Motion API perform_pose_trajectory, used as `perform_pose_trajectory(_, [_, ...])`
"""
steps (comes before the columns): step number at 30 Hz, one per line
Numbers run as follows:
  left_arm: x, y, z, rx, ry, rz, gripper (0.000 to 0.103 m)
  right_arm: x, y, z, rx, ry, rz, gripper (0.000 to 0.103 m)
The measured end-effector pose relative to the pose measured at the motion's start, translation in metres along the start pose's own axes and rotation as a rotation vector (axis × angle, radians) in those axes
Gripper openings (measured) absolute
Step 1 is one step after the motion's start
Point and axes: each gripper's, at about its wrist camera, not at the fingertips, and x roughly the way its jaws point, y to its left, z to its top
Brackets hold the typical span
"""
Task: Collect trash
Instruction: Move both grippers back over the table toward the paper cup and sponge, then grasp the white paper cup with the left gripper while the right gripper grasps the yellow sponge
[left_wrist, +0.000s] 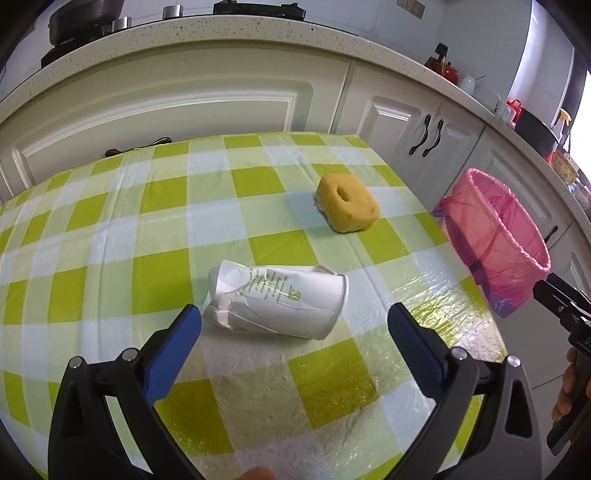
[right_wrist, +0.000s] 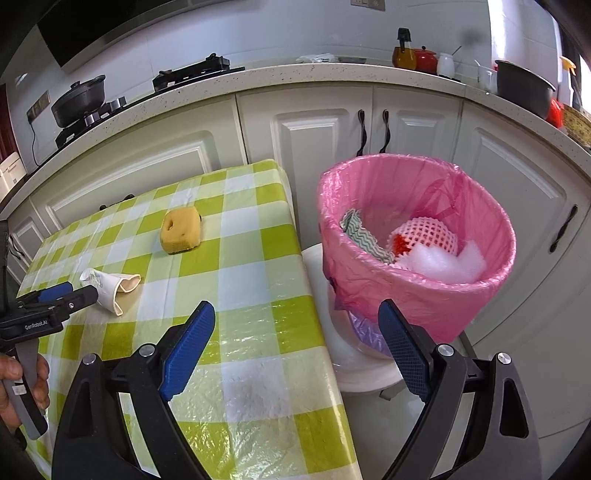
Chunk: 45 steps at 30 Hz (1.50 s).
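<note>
2 pieces of trash lie on the green-checked table (left_wrist: 110, 229): a crushed paper cup (left_wrist: 277, 302) on its side and, well beyond it, a yellow sponge (left_wrist: 347, 208) with a hole in its top. The left gripper (left_wrist: 293, 325) hangs just short of the cup, its blue jaws spread wide and holding nothing, the flattened base of the cup next to the left-hand pad. The right gripper (right_wrist: 295, 321) is likewise spread and empty, poised over the table's edge beside the pink-lined bin (right_wrist: 480, 291), which stands on a white stool just off the table and already holds a zigzag-patterned cloth (right_wrist: 360, 230), a pink foam net (right_wrist: 428, 234) and white foam (right_wrist: 443, 262).

The step in hand appears to be the approach to the cup. The next move likely calls for the left gripper to advance until the jaws straddle the cup's body, then close gently, since the creased paper looks apt to buckle or slip. A carry rightward to the bin would follow; the sponge remains for a later pass.
</note>
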Motion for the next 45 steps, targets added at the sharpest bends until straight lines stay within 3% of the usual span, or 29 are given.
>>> perform_pose_trajectory(15, [0.036,0.004,0.006,0.056,0.047,0.065,0.098,0.037,0.05,0.019,-0.075,-0.01,0.07,0.085])
perform_pose_trajectory(20, [0.045,0.006,0.01,0.072,0.058,0.072,0.091,0.054,0.062,0.027,-0.079,0.012,0.078,0.085])
perform_pose_trajectory(34, [0.026,0.05,0.022,0.002,0.005,0.095,0.09,0.112,0.112,0.049,-0.11,0.071,0.12,0.085])
perform_pose_trajectory(45, [0.015,0.075,0.032,-0.038,-0.03,0.109,0.09,0.151,0.141,0.06,-0.131,0.114,0.086,0.08])
